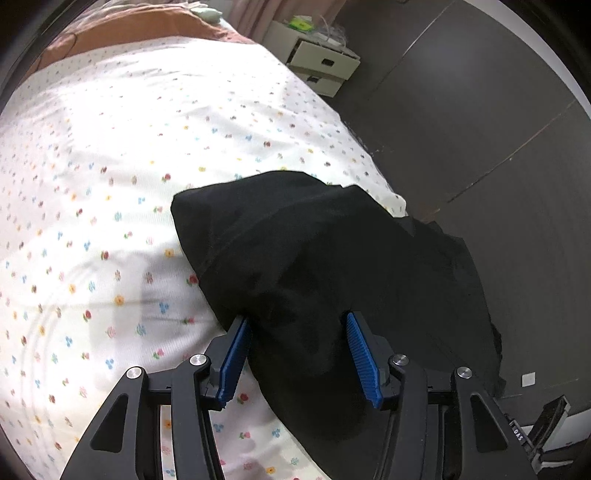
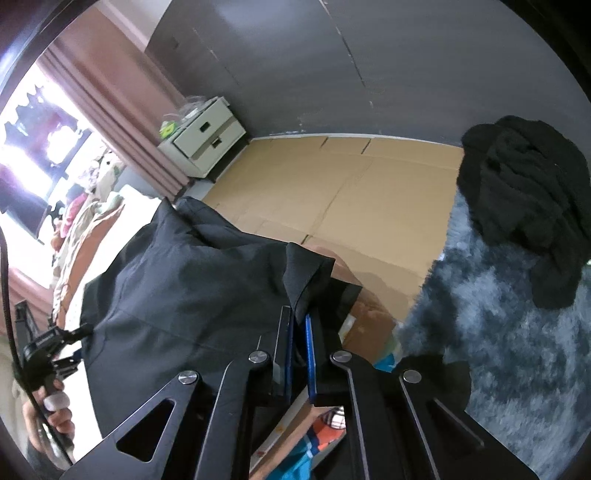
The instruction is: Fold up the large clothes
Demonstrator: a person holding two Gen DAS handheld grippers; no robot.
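A large black garment (image 1: 295, 251) lies bunched at the right edge of a bed with a white flowered sheet (image 1: 110, 184) and hangs off that edge. My left gripper (image 1: 297, 319) has a thick fold of it filling the gap between its blue pads (image 1: 360, 354), which press on the cloth from both sides. In the right wrist view the same garment (image 2: 177, 288) is spread as a dark sheet. My right gripper (image 2: 299, 314) is shut on a corner of its edge. A hand (image 2: 51, 406) holds the left gripper at the garment's far side.
A white two-drawer nightstand (image 2: 203, 136) stands by a pink curtain (image 2: 122, 110). Flat cardboard (image 2: 351, 192) covers the floor beside a shaggy grey-blue rug (image 2: 498, 314), which carries a heap of black clothes (image 2: 524, 206). A brown blanket (image 1: 129, 33) lies at the bed's head.
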